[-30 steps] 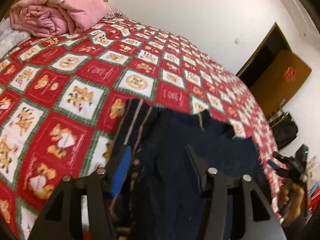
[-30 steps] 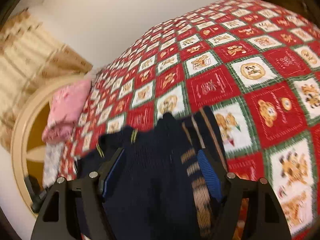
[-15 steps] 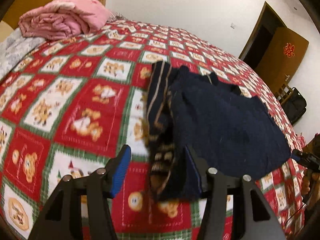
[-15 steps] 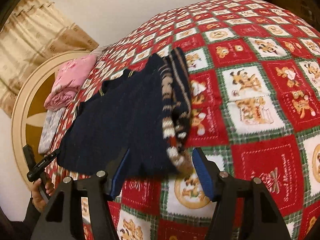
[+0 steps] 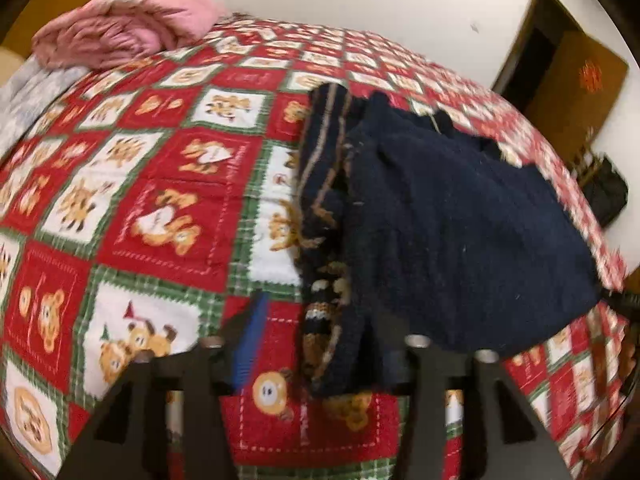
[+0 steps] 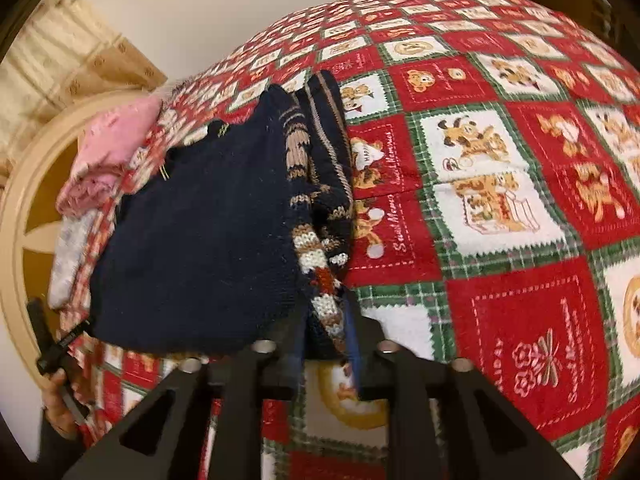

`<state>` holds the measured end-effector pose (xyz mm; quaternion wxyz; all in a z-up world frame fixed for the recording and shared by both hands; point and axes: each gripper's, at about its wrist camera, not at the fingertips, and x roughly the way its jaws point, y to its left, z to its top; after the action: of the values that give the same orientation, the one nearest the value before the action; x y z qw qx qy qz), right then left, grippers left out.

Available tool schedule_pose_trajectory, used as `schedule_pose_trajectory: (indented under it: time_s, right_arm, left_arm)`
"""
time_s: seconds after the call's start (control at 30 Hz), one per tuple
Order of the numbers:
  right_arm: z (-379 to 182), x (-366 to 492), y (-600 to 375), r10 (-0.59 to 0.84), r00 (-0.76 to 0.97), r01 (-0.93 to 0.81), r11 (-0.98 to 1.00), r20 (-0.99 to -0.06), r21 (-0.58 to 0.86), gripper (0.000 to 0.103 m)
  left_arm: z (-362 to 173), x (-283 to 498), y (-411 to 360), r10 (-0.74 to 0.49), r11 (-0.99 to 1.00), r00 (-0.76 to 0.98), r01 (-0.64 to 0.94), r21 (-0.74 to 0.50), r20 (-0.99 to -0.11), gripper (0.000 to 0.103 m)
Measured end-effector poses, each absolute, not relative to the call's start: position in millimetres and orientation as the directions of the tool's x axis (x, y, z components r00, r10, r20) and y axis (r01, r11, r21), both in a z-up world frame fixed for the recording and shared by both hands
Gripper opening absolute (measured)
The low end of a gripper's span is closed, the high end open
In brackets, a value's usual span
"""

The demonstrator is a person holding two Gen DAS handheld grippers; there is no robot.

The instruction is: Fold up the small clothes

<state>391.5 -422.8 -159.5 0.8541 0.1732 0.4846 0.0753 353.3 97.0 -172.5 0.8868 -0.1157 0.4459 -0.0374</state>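
A small navy knitted sweater (image 5: 460, 220) with tan patterned bands lies folded on the red cartoon-print bedspread (image 5: 160, 200). My left gripper (image 5: 316, 344) is open, its fingers wide apart around the sweater's near corner, the right finger hidden under the cloth. In the right wrist view the sweater (image 6: 200, 232) lies left of centre. My right gripper (image 6: 326, 340) is shut on the sweater's patterned near edge. Each gripper shows at the edge of the other's view, the right one (image 5: 624, 304) and the left one (image 6: 52, 344).
A folded pink blanket (image 5: 120, 28) lies at the head of the bed over a grey cloth (image 5: 24, 104). A tan round headboard (image 6: 24, 216) and curtain stand behind. A dark doorway (image 5: 532, 52) and a black bag (image 5: 604, 192) are beyond the bed's far side.
The sweater went from held up in front of both cameras to lying on the bedspread. My right gripper's fingers closed from wide apart onto the patterned edge. My left gripper stays open.
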Motion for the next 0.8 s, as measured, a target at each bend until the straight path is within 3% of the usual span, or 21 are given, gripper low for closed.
schedule_pose_trajectory:
  time_s: [0.03,0.07,0.23,0.3,0.33,0.37,0.5,0.63,0.8]
  right_arm:
    - [-158.3,390.0,-423.9,0.299,0.529,0.042,0.926,-0.794,0.376,0.067]
    - [-157.6,387.1,-424.6,0.316,0.542,0.034,0.918,-0.779,0.395,0.071]
    - [-172.0,392.0,-424.7,0.424,0.531,0.049,0.849,-0.733,0.526,0.069]
    - [-176.8,396.0,-421.3,0.386,0.527,0.084,0.863,-0.757,0.499,0.043]
    - [-177.7,396.6,-422.1,0.38,0.528,0.091,0.864,-0.76,0.495,0.036]
    - [-178.2,395.9,-423.6,0.402,0.528,0.096,0.847,-0.748,0.523,0.025]
    - [-169.1,385.4,-418.0,0.41,0.532,0.062,0.854,-0.741,0.517,0.016]
    - [-146.1,364.2,-415.3,0.39,0.547,0.028,0.876,-0.741,0.481,0.014]
    - [-144.0,348.7,-418.3,0.37,0.541,0.021,0.892,-0.755,0.452,0.013]
  left_arm:
    - [-171.6,350.5,99.7,-0.168,0.968,0.609,-0.046,-0.246,-0.775,0.066]
    - [-172.1,349.1,100.2,-0.171,0.967,0.612,-0.047,-0.251,-0.772,0.066]
    - [-183.1,360.6,91.6,-0.258,0.949,0.57,-0.005,-0.317,-0.78,0.065]
    - [-184.0,366.6,89.9,-0.262,0.943,0.575,-0.016,-0.331,-0.775,0.058]
    - [-184.3,369.0,89.6,-0.279,0.938,0.572,-0.012,-0.348,-0.771,0.031]
    - [-185.0,370.6,89.8,-0.289,0.933,0.565,-0.013,-0.359,-0.773,0.018]
    - [-173.1,363.5,92.3,-0.314,0.927,0.573,0.011,-0.375,-0.757,0.013]
    - [-147.4,345.5,104.1,-0.352,0.91,0.6,0.039,-0.413,-0.718,0.013]
    - [-154.1,339.7,99.6,-0.329,0.932,0.567,0.063,-0.358,-0.755,0.013]
